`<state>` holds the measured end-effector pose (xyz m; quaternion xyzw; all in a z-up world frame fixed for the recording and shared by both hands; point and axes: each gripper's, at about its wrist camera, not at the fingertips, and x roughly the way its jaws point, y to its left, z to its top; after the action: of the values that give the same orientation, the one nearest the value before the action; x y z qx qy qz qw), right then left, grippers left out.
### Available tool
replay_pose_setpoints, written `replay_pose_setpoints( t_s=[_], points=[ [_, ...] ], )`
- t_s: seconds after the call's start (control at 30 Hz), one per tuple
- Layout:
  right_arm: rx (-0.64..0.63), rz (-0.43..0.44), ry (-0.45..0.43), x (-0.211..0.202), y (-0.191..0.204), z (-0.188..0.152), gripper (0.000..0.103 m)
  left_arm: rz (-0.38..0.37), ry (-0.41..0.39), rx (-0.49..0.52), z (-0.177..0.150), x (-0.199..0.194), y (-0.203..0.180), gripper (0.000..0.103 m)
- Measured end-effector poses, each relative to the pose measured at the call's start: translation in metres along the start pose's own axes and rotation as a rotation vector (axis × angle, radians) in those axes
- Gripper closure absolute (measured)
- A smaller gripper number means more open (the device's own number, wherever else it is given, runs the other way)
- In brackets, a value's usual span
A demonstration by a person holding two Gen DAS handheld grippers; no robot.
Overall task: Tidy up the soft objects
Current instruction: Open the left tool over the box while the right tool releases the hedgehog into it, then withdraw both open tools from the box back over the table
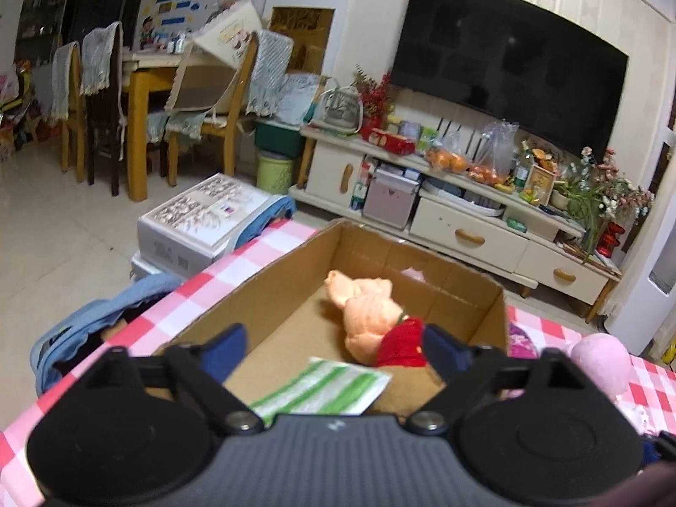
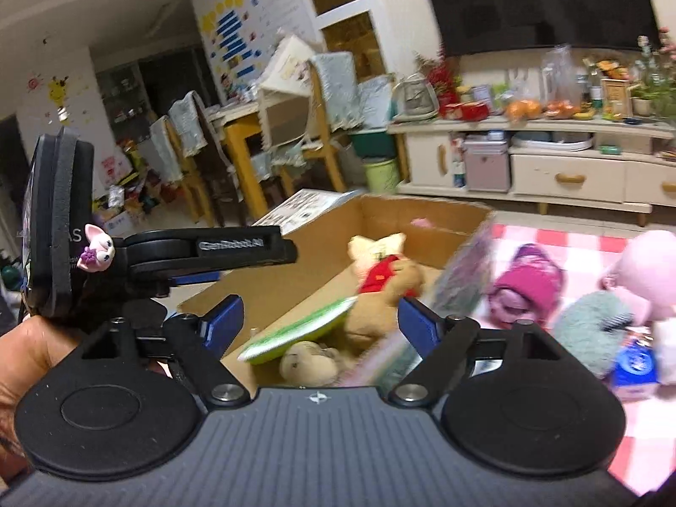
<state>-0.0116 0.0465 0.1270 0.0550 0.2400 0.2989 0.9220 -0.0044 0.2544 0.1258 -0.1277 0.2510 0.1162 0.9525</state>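
A cardboard box sits on a pink checked tablecloth. Inside lie an orange plush in a red top and a green-striped white cloth. My left gripper is open and empty above the box's near end. In the right wrist view the box holds the same plush, the striped cloth, a brown plush and a small beige plush. My right gripper is open over them; a blurred pastel item lies by its right finger.
On the cloth right of the box lie a magenta-hatted doll, a grey-green fluffy toy, a pink plush and a blue item. A blue bag and white boxes stand left of the table. A TV cabinet is behind.
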Motion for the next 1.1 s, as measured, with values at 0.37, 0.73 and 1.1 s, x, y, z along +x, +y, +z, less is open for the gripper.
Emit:
replay_pose_setpoints(
  t_s=[0.37,0.73,1.1],
  points=[
    [0.103,-0.167,-0.04,-0.046,-0.044,-0.026,0.0,-0.068,-0.019,0.11,-0.009,-0.01,-0.034,0.001],
    [0.093,-0.251,-0.058,-0.078,-0.057,-0.048,0.0,-0.096,-0.013,0.173,-0.019,-0.013,-0.064,0.001],
    [0.141,-0.291,-0.066,-0.097,-0.071,-0.056,0.0,-0.119,-0.001,0.253,-0.033,-0.016,-0.095,0.001]
  ],
)
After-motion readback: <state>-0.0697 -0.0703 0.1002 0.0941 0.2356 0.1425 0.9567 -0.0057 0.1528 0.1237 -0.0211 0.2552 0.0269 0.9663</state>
